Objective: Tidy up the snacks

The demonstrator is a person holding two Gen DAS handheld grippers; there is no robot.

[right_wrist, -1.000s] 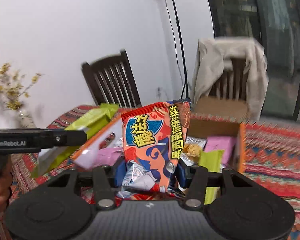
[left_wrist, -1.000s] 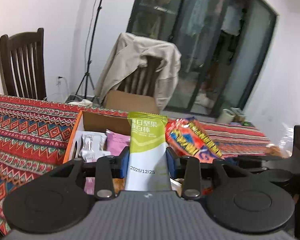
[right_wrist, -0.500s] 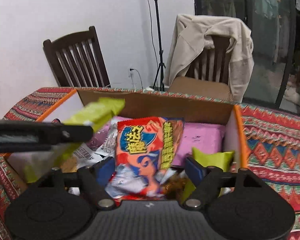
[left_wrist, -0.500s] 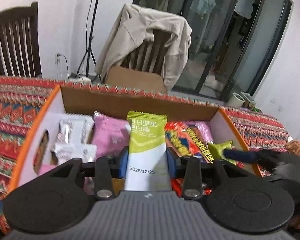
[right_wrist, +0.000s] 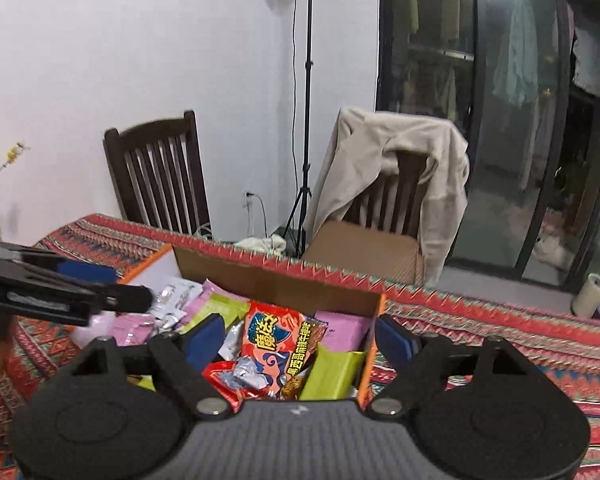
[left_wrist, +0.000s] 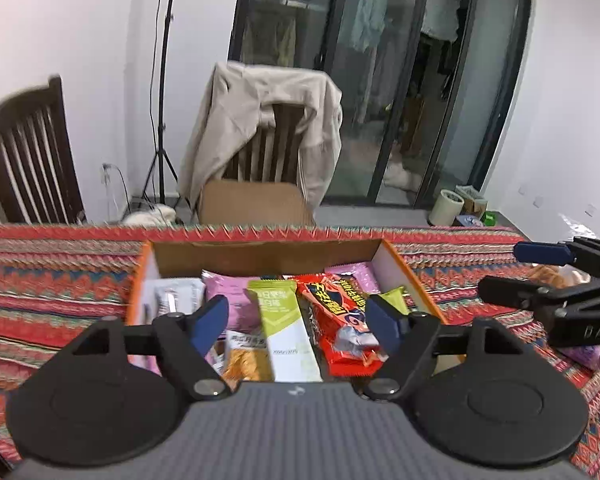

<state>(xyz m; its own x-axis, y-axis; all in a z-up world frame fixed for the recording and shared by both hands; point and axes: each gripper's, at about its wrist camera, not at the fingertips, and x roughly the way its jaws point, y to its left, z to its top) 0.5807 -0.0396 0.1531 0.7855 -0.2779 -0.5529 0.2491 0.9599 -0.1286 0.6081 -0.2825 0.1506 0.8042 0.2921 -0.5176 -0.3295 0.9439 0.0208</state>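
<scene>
Across the middle of both frames stretches the surface (left_wrist: 52, 280), draped in a red zigzag-patterned cloth. Behind it, at centre frame, a wooden chair carries a beige jacket (left_wrist: 260, 120), and a second dark chair (left_wrist: 28, 152) stands at the left edge. In the lower centre sits the open cardboard box (left_wrist: 268, 252) with orange rims, full of snacks. Inside it, the red snack bag (left_wrist: 340, 312) lies right of centre, touching the green-and-white bar (left_wrist: 284, 328) on its left; pink packets (left_wrist: 224, 288) lie behind them. The left claw (left_wrist: 296, 320) fills the bottom of its frame, its jaws opening, released, the bar lying below and between them without touching the pads. The right claw (right_wrist: 300, 340) likewise has its jaws opening, released, above the red bag in the box.
</scene>
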